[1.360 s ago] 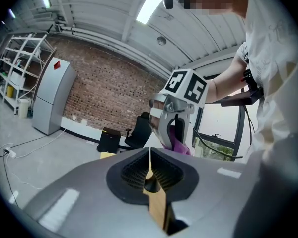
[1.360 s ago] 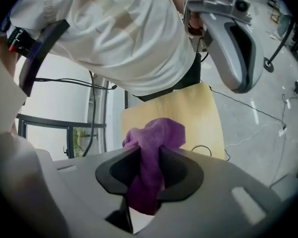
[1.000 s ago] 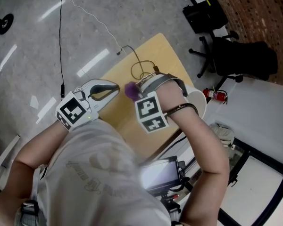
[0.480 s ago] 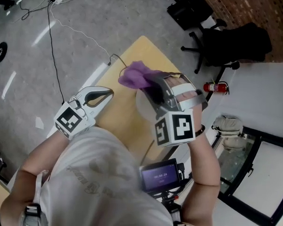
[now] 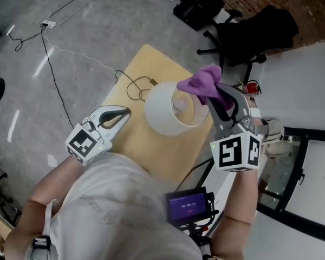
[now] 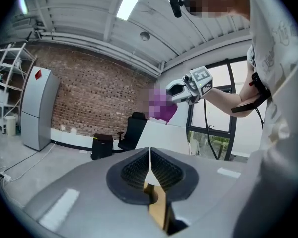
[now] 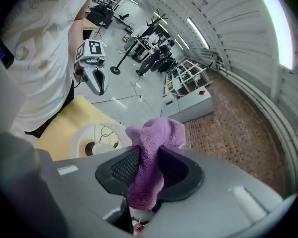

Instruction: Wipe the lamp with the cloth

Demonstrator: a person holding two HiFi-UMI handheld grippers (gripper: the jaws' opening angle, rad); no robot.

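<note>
A lamp with a white shade (image 5: 170, 108) stands on the small yellow table (image 5: 146, 142); its bulb shows inside the shade from above. My right gripper (image 5: 223, 97) is shut on a purple cloth (image 5: 203, 82), held above the shade's right rim. From the right gripper view the cloth (image 7: 151, 157) bunches between the jaws, with the lamp shade (image 7: 97, 139) below. My left gripper (image 5: 116, 112) hovers at the table's left edge, jaws shut with nothing between them. In the left gripper view the right gripper (image 6: 186, 89) and the cloth (image 6: 163, 106) appear high up.
The lamp's cord (image 5: 131, 85) curls on the table and runs off across the grey floor. A black office chair (image 5: 249, 28) and a red fire extinguisher (image 5: 251, 86) stand beyond the table. A small screen (image 5: 188, 205) sits by my body.
The right gripper has risen with the cloth and swung to the right, from in front of the lamp to above its shade. The left gripper shifted slightly.
</note>
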